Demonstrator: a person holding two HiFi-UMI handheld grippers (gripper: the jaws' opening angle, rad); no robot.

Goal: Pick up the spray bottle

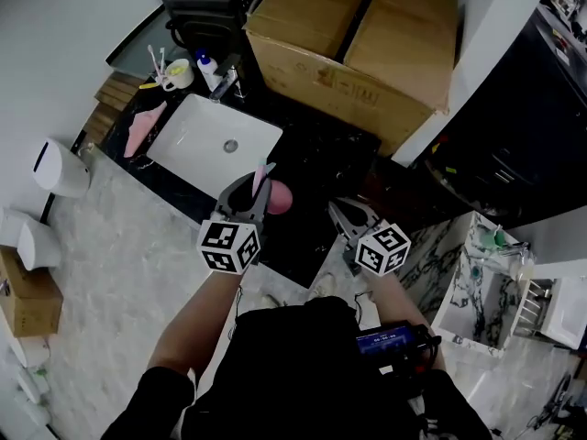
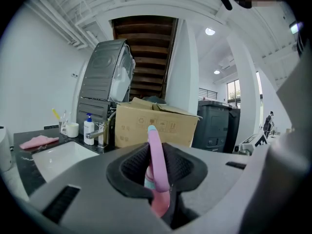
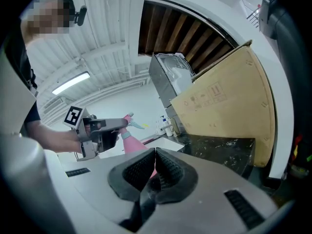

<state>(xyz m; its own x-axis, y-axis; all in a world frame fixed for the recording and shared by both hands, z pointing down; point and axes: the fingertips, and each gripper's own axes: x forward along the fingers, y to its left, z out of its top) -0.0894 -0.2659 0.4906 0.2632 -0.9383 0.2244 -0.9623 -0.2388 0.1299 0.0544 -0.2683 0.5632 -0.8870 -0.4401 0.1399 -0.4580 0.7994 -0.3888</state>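
Between left gripper (image 1: 254,189) jaws: pink spray bottle (image 1: 278,197), lower body hidden.

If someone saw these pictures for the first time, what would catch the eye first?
The pink spray bottle clamped in the left gripper, over the black counter beside the white rectangular sink. Behind them, a large brown cardboard box sits on the counter. The right gripper is shut and empty.

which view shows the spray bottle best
Right gripper view: the spray bottle appears side-on, nozzle to body, in the left gripper. Left gripper view shows its top between jaws; head view, a pink patch.
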